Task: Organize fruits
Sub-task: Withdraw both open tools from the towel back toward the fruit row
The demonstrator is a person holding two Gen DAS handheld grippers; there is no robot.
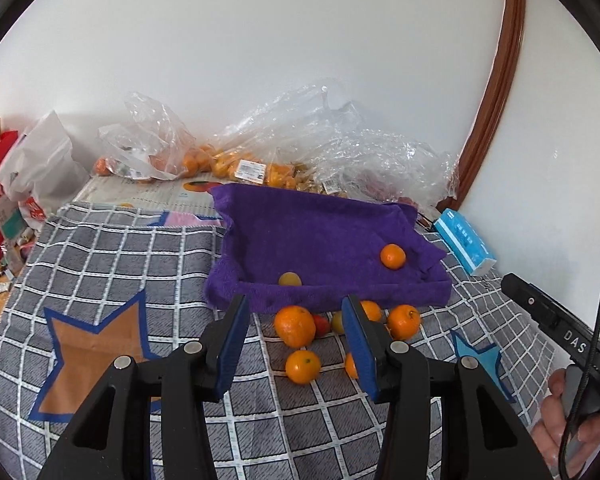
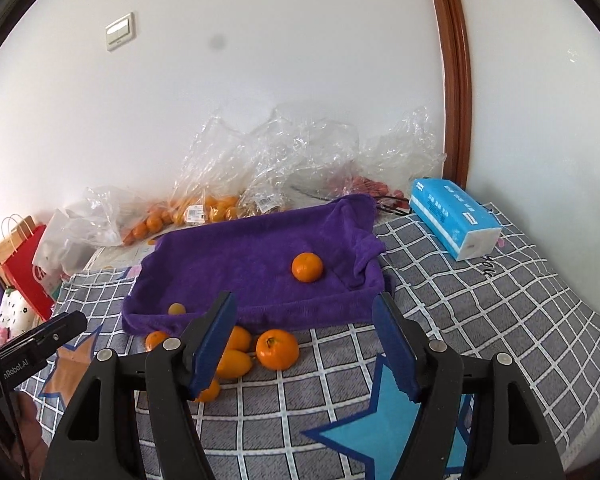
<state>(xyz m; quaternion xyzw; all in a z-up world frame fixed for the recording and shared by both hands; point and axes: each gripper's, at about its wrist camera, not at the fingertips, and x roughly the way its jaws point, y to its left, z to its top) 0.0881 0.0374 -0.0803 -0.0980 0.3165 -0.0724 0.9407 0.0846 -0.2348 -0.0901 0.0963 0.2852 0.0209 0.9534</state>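
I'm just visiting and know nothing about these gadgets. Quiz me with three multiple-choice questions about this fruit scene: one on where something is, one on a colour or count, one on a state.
1. Where does the blue tissue pack lie?
A. Inside the tray
B. On the checked cloth, right of the tray
C. In a plastic bag

2. How many fruits lie inside the purple towel-lined tray?
A. None
B. Two
C. Six

3. How do the fingers of the left gripper and the right gripper stand?
A. Both open, holding nothing
B. Both shut on fruit
C. Left one shut on an orange

Answers:
1. B: the pack rests on the checked cloth beside the tray's right edge.
2. B: only an orange and a small yellowish fruit lie inside.
3. A: each pair of blue fingers stands wide apart with nothing between.
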